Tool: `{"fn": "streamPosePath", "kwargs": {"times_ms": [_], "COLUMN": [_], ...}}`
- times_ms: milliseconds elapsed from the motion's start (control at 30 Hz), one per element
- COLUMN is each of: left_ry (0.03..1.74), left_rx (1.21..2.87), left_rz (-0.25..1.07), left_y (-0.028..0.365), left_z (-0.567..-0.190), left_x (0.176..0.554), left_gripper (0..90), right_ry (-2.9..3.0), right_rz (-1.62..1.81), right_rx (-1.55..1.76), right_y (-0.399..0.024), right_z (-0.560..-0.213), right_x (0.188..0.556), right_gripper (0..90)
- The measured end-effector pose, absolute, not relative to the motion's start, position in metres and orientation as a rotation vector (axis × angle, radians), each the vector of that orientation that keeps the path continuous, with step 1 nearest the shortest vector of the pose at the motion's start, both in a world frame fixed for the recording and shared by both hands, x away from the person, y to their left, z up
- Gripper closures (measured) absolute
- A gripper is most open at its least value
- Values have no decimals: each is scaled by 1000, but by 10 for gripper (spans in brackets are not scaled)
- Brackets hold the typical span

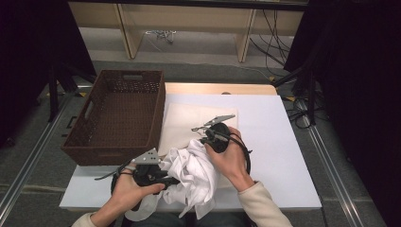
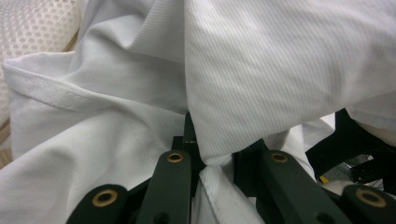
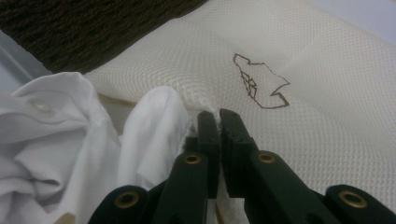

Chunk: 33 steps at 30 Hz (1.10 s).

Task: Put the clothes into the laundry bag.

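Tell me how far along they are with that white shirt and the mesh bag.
Done: little. The wicker basket looks empty. In hand: the right tongs pinch the cream mesh bag at its edge, and the left tongs grip a fold of the crumpled white shirt. Left: the shirt lies outside the bag, so, probably, bagging it and moving it to the basket.

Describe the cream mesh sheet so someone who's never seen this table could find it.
On the white table, just right of the brown wicker basket, lies the cream mesh sheet. Unlike the crumpled white shirt overlapping it, it lies flat, with a small dark outline drawing.
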<state>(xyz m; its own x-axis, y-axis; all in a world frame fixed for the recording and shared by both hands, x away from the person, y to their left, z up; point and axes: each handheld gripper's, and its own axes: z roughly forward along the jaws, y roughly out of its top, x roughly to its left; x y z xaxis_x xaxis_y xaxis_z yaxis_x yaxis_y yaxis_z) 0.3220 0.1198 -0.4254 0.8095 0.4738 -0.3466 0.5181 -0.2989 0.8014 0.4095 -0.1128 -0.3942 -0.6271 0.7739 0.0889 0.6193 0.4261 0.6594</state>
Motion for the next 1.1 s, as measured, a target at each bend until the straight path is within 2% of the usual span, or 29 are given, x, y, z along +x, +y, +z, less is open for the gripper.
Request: {"fn": "streamPosePath", "kwargs": {"times_ms": [67,367,500,1100], "left_ry": [755,777,760,834], "left_rx": [1947,1952,1988,2003], "left_rz": [-41,-32,12,8], "left_y": [118,110,105,93], "left_z": [-423,-422,-428,-438], "left_x": [324,335,345,361], "left_gripper": [788,787,787,786], "right_ry": [2446,2447,2454,2458], "right_rz": [1001,986,985,983], "right_rx": [1136,1214,1227,1212], "right_y": [-114,-113,-112,-111], "right_z": [-396,-394,-394,-394], "right_x": [412,410,409,408], "right_gripper": [887,887,887,888]}}
